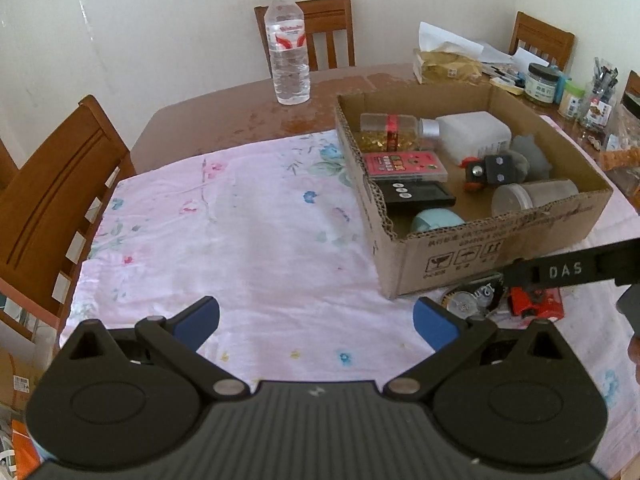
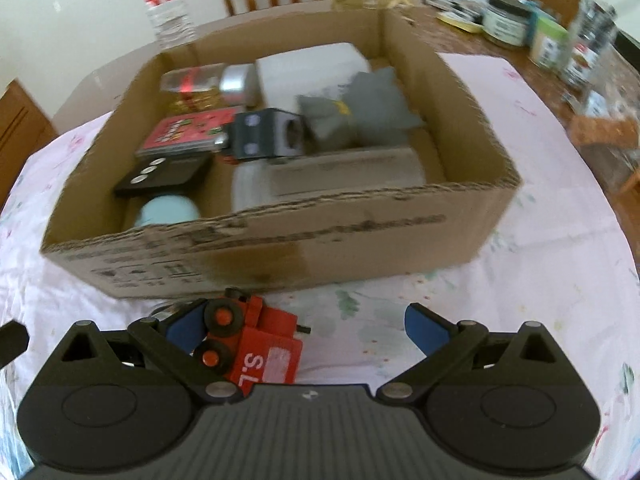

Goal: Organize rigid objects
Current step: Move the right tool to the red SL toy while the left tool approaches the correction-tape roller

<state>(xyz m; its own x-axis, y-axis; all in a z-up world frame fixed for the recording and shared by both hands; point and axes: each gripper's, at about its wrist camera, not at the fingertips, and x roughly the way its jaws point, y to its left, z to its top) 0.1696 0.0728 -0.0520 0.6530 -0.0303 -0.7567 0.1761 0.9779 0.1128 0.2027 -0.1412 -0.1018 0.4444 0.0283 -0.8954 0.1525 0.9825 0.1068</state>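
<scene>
Corrugated brown cardboard box on the pink-clothed desk already holds most items, so gathering looks nearly done. Next: the right claw, jaws apart, must straddle and close on the red wooden toy truck lying just before the box. The left claw hangs open, empty.

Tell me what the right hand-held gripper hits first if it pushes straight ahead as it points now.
Probably the red toy truck lying between the open right hand-held gripper fingers, toward the left one; beyond it, the cardboard box near wall. Depth is uncertain.
</scene>
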